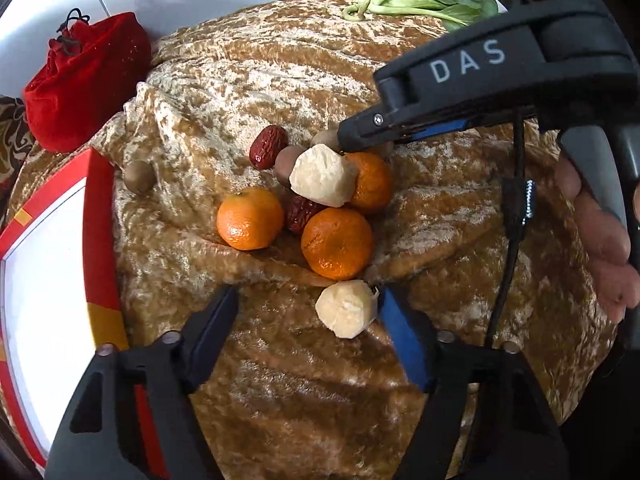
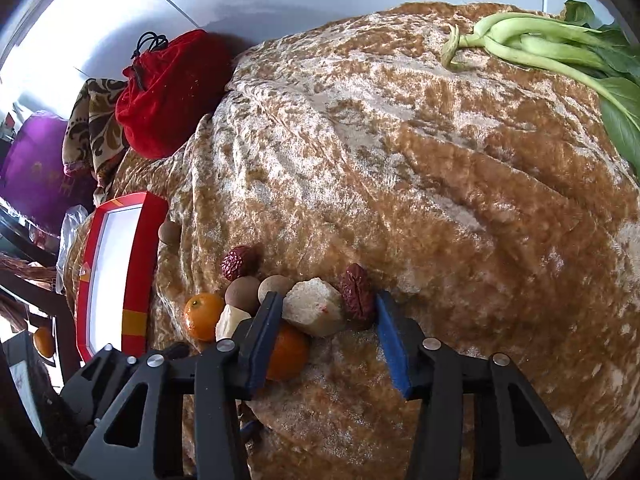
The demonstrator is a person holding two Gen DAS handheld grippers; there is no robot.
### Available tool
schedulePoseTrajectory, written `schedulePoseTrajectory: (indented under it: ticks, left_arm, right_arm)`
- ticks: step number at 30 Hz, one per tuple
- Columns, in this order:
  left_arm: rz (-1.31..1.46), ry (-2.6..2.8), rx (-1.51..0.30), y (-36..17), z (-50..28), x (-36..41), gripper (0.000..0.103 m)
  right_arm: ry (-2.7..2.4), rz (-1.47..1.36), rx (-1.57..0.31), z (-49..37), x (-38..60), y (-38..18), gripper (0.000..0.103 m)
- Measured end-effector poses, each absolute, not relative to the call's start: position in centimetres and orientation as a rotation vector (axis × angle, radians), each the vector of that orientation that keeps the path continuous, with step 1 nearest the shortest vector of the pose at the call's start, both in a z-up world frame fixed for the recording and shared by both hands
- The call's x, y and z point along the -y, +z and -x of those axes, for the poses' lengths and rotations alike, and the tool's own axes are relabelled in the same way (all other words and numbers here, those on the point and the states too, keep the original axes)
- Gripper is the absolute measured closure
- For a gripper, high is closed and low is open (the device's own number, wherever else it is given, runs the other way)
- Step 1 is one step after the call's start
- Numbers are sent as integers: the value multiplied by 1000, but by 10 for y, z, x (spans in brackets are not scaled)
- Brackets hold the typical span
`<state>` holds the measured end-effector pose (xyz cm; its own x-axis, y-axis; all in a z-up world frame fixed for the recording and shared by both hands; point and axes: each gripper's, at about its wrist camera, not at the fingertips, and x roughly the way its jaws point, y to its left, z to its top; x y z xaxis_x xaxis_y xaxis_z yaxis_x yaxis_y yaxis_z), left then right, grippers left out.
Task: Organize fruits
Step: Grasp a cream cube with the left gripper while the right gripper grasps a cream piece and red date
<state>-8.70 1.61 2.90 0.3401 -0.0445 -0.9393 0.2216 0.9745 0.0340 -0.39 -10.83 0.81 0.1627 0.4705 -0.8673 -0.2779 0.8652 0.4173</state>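
A heap of fruit lies on the brown velvet cloth (image 1: 304, 80): three tangerines (image 1: 250, 218), red dates (image 1: 268, 147), brown longans (image 1: 138, 176) and pale peeled chunks. My left gripper (image 1: 308, 300) stands open over the near side of the heap. One pale chunk (image 1: 346, 308) lies against its right finger, far from the left one. My right gripper (image 2: 328, 308) reaches in from the right, its tip (image 1: 348, 140) at the far side of the heap. Another pale chunk (image 2: 314, 306) and a red date (image 2: 358, 294) sit between its fingers, with the pads close on either side.
A red box (image 1: 100, 240) with a white inside sits at the left edge of the cloth. Behind it stands a red drawstring pouch (image 1: 86, 76). Bok choy (image 1: 432, 0) lies at the far right. A person's hand (image 1: 600, 240) holds the right gripper.
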Motion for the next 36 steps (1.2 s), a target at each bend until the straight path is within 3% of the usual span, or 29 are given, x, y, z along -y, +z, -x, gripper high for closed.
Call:
schedulePoseTrajectory:
  ticks: [10,13,25,26,27,28,36]
  left_arm:
    - [-204,-171,-1185,28,94,-14,79]
    - [-184,-172,-1177,32,98,-15,85]
    - [-244,-29,-1001,73,123,-23,87]
    - [-246,-8,-976,78,126,-25,87]
    - [-241,11,-956,84,127,-28,87]
    - [-229,31,-936,90,130,-34,87]
    - [-168,142,-902,101,126,-82,87]
  right_arm:
    - [546,-195,-1304,5,114,8,55]
    - [544,-184,-1298,6,112,9,55]
    - [551,-185,-1254,17,117,26,58]
    - [556,-183,-1245,19,116,30,63]
    - [567,-189,-1236,20,116,34,89]
    - [595,-210,-1241,20,115,36,94]
    - [601,-209,-1178,28,109,50,88]
